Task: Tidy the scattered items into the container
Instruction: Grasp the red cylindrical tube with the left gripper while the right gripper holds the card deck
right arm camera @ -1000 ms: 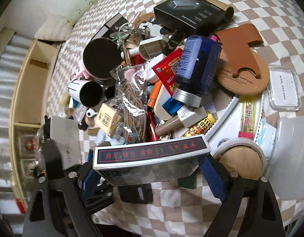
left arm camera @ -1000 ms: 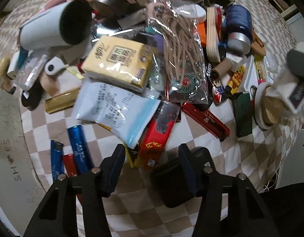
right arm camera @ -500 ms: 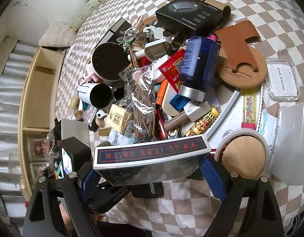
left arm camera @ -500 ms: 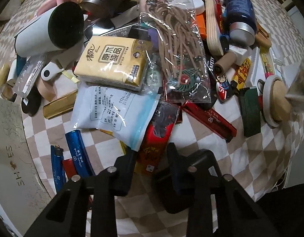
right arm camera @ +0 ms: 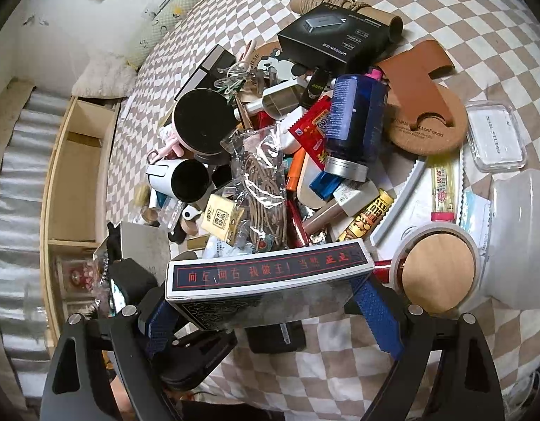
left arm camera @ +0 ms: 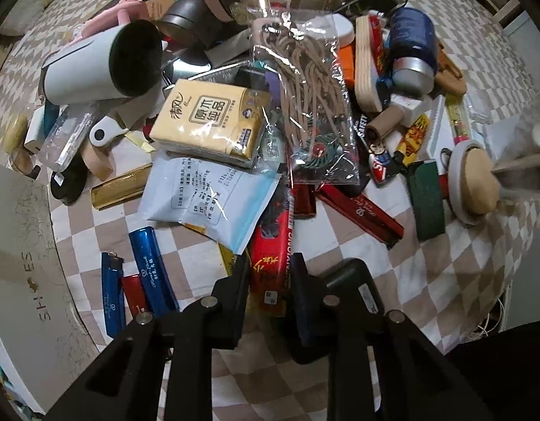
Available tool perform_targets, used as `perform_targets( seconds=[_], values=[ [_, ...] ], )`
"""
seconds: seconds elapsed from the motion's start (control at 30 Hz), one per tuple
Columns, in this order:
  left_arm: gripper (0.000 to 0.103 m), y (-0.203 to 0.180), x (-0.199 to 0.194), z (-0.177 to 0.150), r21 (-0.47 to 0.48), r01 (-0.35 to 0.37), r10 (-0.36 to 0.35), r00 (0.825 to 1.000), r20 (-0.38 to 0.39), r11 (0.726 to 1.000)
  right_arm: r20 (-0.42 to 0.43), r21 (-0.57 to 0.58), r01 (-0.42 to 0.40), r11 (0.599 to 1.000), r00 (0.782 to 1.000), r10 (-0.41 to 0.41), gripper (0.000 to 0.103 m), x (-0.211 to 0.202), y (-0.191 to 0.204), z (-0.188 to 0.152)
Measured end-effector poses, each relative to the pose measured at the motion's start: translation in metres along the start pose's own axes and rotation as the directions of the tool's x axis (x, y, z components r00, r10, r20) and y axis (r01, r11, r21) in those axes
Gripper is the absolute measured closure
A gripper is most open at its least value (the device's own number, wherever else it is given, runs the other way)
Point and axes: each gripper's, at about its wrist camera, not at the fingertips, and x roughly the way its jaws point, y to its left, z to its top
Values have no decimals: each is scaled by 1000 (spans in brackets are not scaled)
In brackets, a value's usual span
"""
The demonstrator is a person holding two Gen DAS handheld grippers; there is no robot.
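Red pack (left arm camera: 270,266) lengthwise between claw fingers

A white shoe box (left arm camera: 21,245) runs off the left wrist view's left edge, while a blurred pale object (left arm camera: 526,161) smears its right side.

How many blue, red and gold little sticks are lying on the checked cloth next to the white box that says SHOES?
Blue: 2, a blue lighter and a shiny blue tube
Red: 1, a red stick tucked between the two blue ones
Gold: 1, a gold bar
Total: 4
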Motion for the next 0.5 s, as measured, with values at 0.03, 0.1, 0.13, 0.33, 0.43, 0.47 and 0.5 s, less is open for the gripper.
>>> perform_targets(
  seconds=[0.03,0.1,0.13,0.33,0.43,0.47,0.5],
  values=[
    [80,2,-4,-2,-4,4,-4,1000,4,1000,0,2,-1,1000,1000,1,12,0,1,0],
    [81,6,-12,-5,-13,11,-11,1000,10,1000,3,6,-2,1000,1000,2,12,0,2,0],
    [81,7,-14,-6,-17,15,-15,1000,11,1000,4,10,-3,1000,1000,3,12,0,2,-1],
    [83,13,-23,-17,-27,26,-26,1000,13,999,5,34,-14,999,1000,14,12,1,3,-2],
    [85,16,-28,-22,-36,30,-30,999,17,999,5,39,-13,999,1000,13,12,2,4,-3],
    [85,17,-30,-23,-39,33,-33,999,19,999,4,39,-13,999,1000,13,11,3,5,-3],
    [90,18,-34,-24,-42,38,-37,999,25,998,4,40,-13,999,1000,12,12,3,5,-3]
  ],
)
